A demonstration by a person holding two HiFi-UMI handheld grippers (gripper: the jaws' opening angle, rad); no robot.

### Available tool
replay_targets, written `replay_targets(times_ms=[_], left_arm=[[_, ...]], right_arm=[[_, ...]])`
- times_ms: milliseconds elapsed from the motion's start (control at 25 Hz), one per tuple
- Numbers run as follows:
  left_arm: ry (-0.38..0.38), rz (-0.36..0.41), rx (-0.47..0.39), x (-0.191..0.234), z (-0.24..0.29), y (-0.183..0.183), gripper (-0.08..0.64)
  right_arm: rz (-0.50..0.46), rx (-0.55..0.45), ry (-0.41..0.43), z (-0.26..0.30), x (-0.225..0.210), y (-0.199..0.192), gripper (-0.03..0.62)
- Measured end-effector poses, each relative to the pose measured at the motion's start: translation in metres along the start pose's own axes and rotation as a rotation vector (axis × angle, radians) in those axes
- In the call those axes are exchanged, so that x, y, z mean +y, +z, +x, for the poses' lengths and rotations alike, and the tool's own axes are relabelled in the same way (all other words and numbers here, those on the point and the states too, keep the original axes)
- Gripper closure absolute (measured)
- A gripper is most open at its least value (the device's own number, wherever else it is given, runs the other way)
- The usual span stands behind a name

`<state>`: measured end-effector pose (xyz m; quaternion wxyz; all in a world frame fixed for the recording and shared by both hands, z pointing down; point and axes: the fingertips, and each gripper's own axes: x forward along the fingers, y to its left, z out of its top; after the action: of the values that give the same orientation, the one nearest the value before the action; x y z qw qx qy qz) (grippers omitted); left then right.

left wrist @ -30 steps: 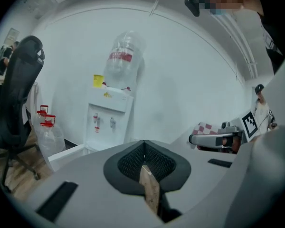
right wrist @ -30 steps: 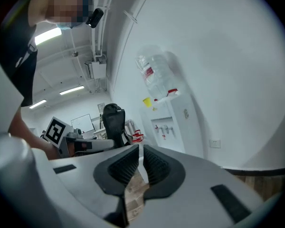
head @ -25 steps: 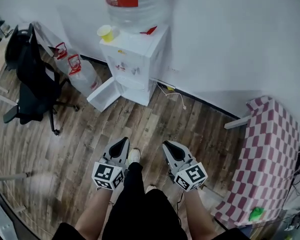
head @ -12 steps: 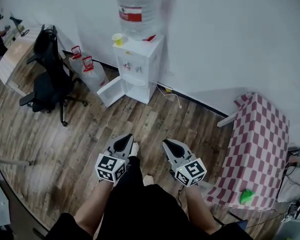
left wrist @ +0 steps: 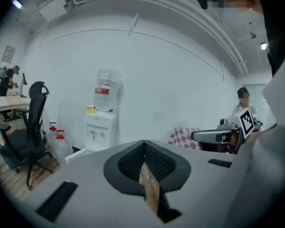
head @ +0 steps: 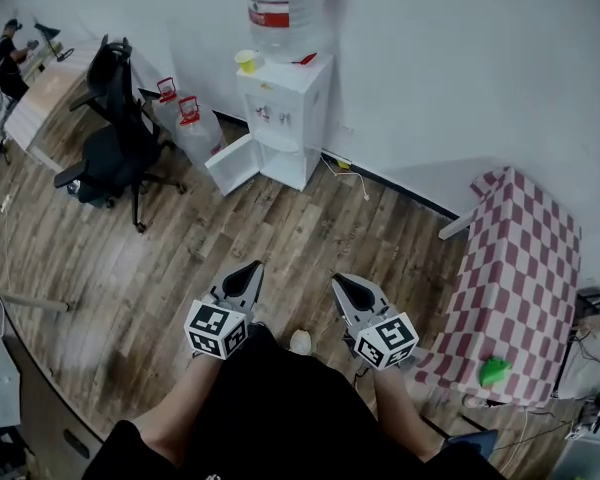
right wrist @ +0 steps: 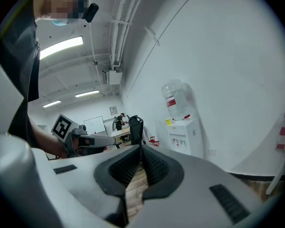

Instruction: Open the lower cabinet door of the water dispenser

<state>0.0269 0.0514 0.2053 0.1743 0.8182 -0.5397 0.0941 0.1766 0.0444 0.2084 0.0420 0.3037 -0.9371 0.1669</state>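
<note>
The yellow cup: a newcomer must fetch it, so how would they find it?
Against the white wall stands a white water dispenser with a large clear bottle on top. The yellow cup sits on that top beside the bottle, the only cup there.

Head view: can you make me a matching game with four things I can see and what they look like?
Things:
1. cup on the water dispenser
2. office chair
3. tablecloth
4. cabinet door

Looks:
A. black
B. yellow
C. white and swung open
D. red and white checks

Pairs: 1-B, 2-A, 3-D, 4-C
</note>
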Motion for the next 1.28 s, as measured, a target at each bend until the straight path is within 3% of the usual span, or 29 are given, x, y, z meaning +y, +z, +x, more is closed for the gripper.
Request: replay_targets(times_ms=[520,1000,1280], left_arm=[[-0.047,0.045,-0.028,0.0,-0.04,0.011,0.546],[-0.057,0.015,-0.054,0.047,-0.147,-0.033,0.546],[-0.129,-0.011,-0.033,0.046,-0.194,-0.068,0.546]], right_arm=[[0.005,-0.024,-0.023,-0.002,0.036,-0.006,0.56],[-0.03,-0.001,-0.084,-0.01,0.14,-0.027,0.56],[-0.013,-0.016,-0.149,-0.025,0.194,-0.042,0.56]])
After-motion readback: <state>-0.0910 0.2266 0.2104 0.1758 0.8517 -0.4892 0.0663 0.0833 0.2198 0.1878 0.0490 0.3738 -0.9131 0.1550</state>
